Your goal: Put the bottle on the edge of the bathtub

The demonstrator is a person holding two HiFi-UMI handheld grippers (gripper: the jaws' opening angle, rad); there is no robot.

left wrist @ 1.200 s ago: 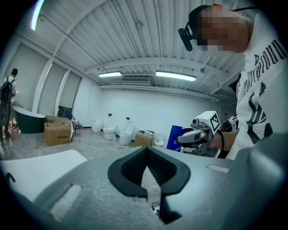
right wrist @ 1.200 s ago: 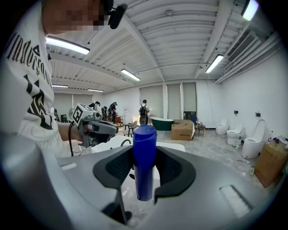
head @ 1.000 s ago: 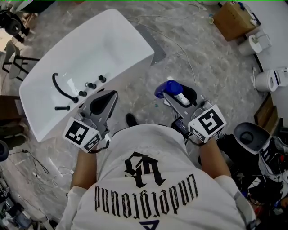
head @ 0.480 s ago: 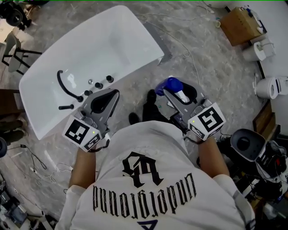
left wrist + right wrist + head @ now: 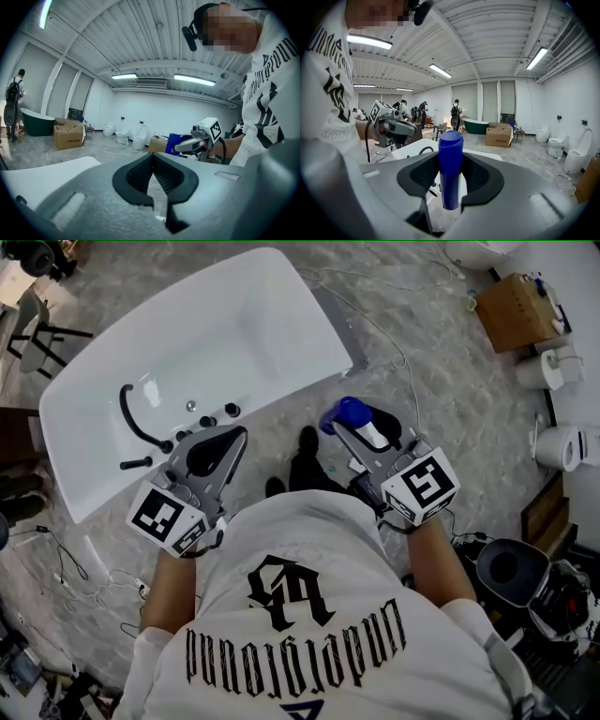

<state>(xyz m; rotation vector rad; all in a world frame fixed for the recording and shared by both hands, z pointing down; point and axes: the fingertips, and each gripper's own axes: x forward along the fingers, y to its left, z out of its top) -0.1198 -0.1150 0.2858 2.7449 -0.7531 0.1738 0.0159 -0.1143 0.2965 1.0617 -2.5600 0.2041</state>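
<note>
Right tool (image 5: pixel 352 425) has neared bathtub (image 5: pixel 244 324); jaws clamp blue bottle (image 5: pixel 347 413).

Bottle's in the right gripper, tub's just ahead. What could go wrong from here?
The bottle is tall and slim, so it may topple off the narrow rim of the bathtub when the right gripper lets go. The black knobs and hose crowd the near deck; setting down there could knock them.

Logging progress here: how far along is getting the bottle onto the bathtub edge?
Done: the blue bottle is picked up, clamped in the right gripper. In hand: it hangs over the floor beside the bathtub. Left: stand it on the rim and release.
</note>
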